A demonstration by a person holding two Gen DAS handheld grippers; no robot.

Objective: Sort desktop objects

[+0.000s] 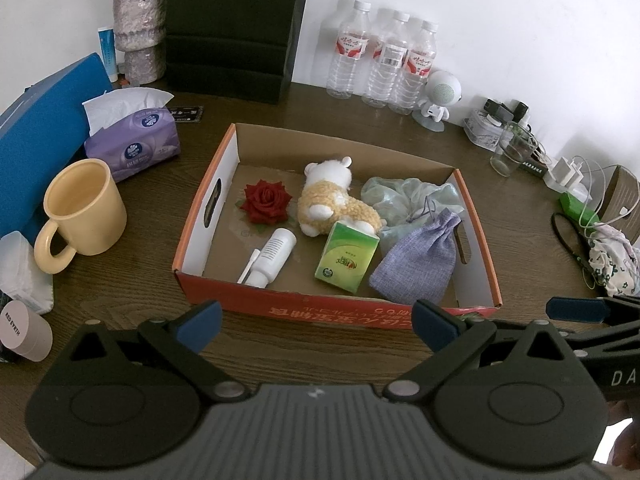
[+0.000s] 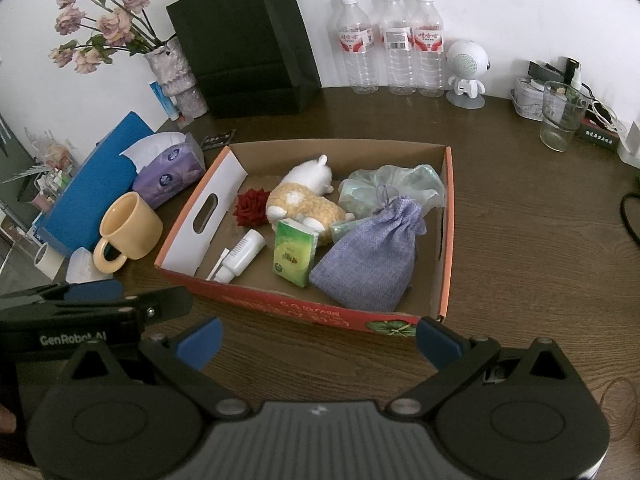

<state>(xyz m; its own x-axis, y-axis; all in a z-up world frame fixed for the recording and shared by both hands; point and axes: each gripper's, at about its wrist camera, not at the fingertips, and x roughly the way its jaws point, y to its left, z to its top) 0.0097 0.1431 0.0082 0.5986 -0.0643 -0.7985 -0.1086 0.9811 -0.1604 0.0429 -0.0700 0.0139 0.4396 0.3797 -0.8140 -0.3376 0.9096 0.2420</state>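
Centre frame, the cardboard box (image 1: 478,240) already holds rose, plush sheep, tissue pack, pouch and the white spray bottle (image 1: 272,258), lying with its long axis running lower left to upper right. Mug (image 1: 86,208) at left waits on the desk (image 1: 140,312). Both my left hand-held gripper (image 1: 316,322) and right hand-held gripper (image 2: 318,342) hover wide, empty.

— What sort of place is shown?
— A home desk against a white wall is suggested: a vase (image 2: 176,68) of flowers, a mug (image 1: 86,208), tissues (image 1: 134,142), water bottles (image 2: 390,44) and chargers (image 1: 570,170) are seen.
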